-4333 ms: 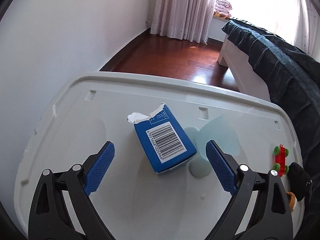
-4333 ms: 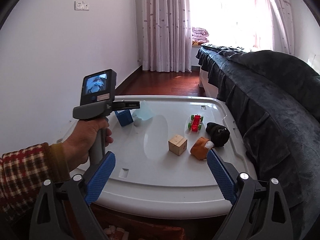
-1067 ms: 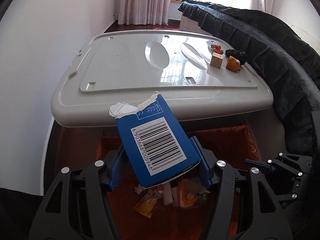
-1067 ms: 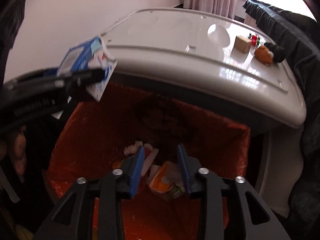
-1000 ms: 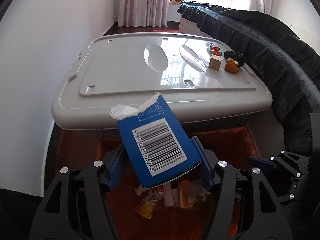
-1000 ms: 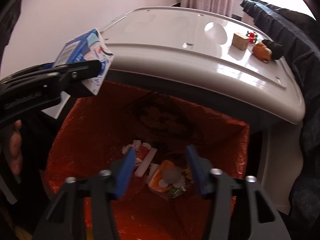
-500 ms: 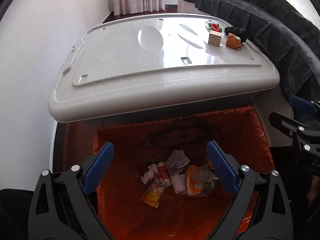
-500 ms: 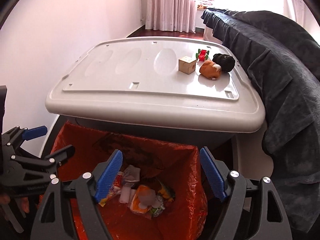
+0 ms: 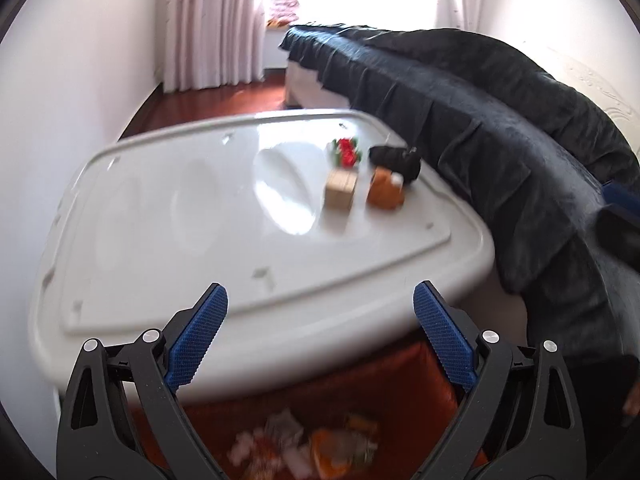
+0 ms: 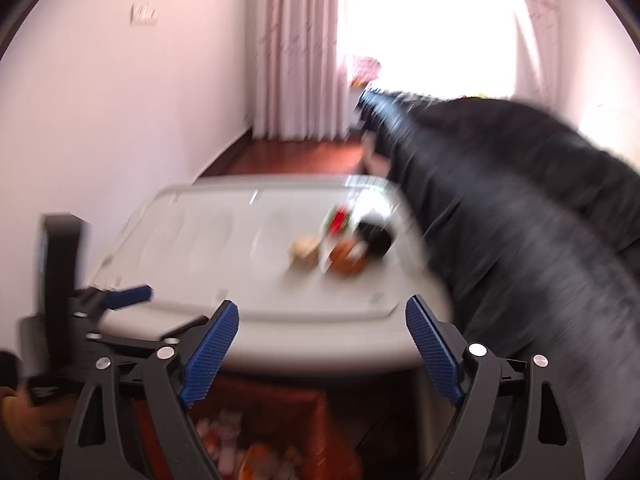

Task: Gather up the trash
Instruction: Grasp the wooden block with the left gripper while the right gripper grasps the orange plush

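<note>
Both grippers' jaws gape empty over the orange-lined bin (image 9: 360, 392) beside the table's edge (image 9: 320, 332).

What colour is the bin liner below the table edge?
Orange-red. The bin liner shows best in the left wrist view, with trash lying inside it.

The right tool (image 10: 322, 344) is hanging spread wide and empty over the orange-lined trash bin (image 10: 288, 408), while the left tool (image 10: 116, 300) is showing blurred at left before the glossy white plastic surface (image 10: 224, 248).
</note>
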The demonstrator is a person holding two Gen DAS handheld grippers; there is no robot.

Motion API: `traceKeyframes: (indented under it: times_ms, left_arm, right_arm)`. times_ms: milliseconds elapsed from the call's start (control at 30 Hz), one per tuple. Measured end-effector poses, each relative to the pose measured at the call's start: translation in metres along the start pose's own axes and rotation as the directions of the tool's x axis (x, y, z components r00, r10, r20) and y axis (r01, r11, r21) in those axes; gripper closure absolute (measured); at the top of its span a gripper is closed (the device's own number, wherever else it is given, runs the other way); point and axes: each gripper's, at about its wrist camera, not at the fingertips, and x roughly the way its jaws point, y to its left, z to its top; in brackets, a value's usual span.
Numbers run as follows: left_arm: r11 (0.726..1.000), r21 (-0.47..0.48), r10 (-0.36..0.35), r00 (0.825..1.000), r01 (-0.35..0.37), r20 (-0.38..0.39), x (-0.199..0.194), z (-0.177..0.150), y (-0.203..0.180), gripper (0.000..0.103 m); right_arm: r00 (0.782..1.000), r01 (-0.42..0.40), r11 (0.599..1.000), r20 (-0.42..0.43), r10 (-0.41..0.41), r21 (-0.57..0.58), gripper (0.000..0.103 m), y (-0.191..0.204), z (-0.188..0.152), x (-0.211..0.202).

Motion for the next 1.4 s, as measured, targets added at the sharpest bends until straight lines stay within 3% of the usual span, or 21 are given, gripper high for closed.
traceKeyframes:
  times_ms: [133, 333, 567, 733, 867, 1167, 1400]
  left_arm:
    - [1.0, 0.02, 0.014, 0.999, -0.013, -0.041, 0.052, 0.033, -0.011, 0.011]
    - [1.0, 0.029, -0.005, 0.993, 0.009, -0.121, 0.119, 0.062, -0.014, 0.012]
    - [0.998, 0.065, -0.009, 0.981, 0.022, -0.194, 0.165, 0.072, -0.016, 0.037]
    - [0.998, 0.055, -0.011, 0.979, 0.023, -0.202, 0.18, 0.077, -0.016, 0.043]
    - [0.998, 0.061, 0.002, 0.973, 0.013, -0.229, 0.192, 0.08, -0.014, 0.066]
    - [1.0, 0.004, 0.018, 0.982, -0.017, -0.19, 0.17, 0.079, 0.001, 0.066]
    - [0.999, 0.007, 0.054, 0.995, -0.054, -0.081, 0.102, 0.062, 0.017, 0.066]
  right_arm:
    - [0.999, 0.011, 0.999, 0.039, -0.013, 0.046, 0.017, -0.018, 0.008, -0.005]
    - [1.0, 0.005, 0.998, -0.008, -0.005, 0.056, 0.017, -0.031, 0.001, 0.022]
    - [0.998, -0.034, 0.995, -0.05, 0.039, 0.097, 0.017, -0.042, -0.007, 0.04]
    - [0.996, -0.056, 0.994, -0.062, 0.062, 0.099, 0.017, -0.043, -0.01, 0.043]
    - [0.995, -0.065, 0.993, -0.065, 0.071, 0.094, 0.017, -0.042, -0.011, 0.044]
    - [0.994, -0.038, 0.995, -0.097, 0.047, 0.09, 0.016, -0.044, -0.006, 0.058]
    - [0.986, -0.016, 0.997, -0.162, 0.027, 0.07, 0.015, -0.025, 0.026, 0.135]
